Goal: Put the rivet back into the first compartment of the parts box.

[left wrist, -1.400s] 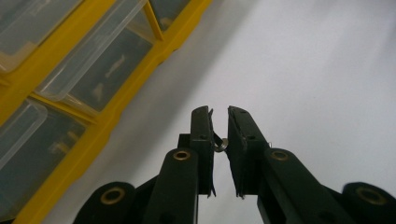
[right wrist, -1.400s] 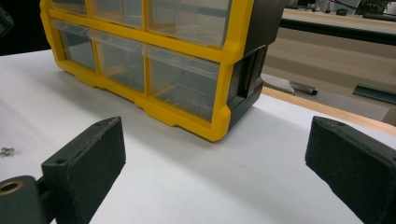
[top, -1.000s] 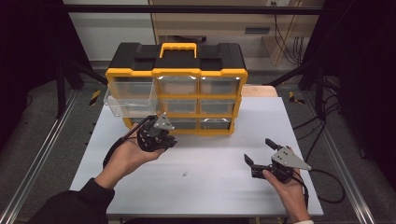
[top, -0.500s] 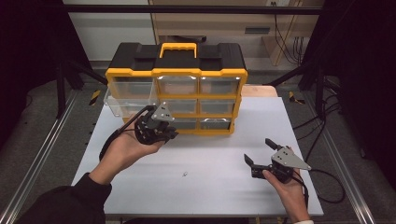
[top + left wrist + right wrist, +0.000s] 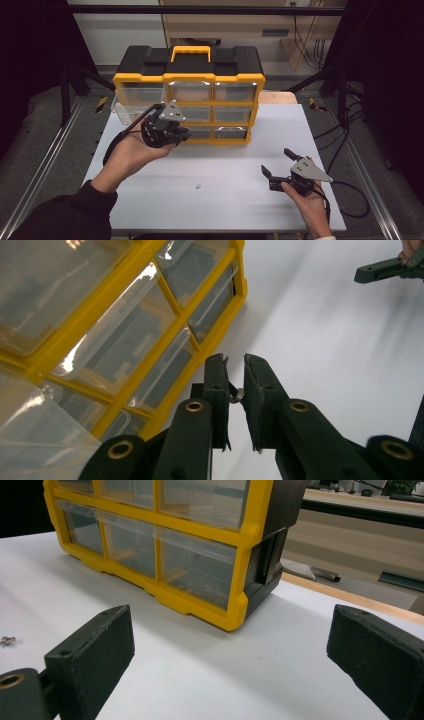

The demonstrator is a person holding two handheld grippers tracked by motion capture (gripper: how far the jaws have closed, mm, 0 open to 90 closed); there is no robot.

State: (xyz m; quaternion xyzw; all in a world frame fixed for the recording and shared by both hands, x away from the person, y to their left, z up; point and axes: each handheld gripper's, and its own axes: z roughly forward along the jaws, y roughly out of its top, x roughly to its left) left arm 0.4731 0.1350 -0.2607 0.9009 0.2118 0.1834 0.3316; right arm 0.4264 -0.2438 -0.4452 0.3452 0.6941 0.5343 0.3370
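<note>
Evidently the left gripper, raised before the organizer near the worktop's back-left corner, pinches a small screw between its pads, presumably to drop it into the pulled-out drawer. Another screw lies mid-worktop. Rightward, the right gripper waits spread and empty near the front-right corner.

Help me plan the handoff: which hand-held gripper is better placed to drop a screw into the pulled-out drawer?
Left. The left hand-held gripper already pinches a small screw beside the pulled-out drawer; the right hand-held gripper sits open, farther away.
</note>
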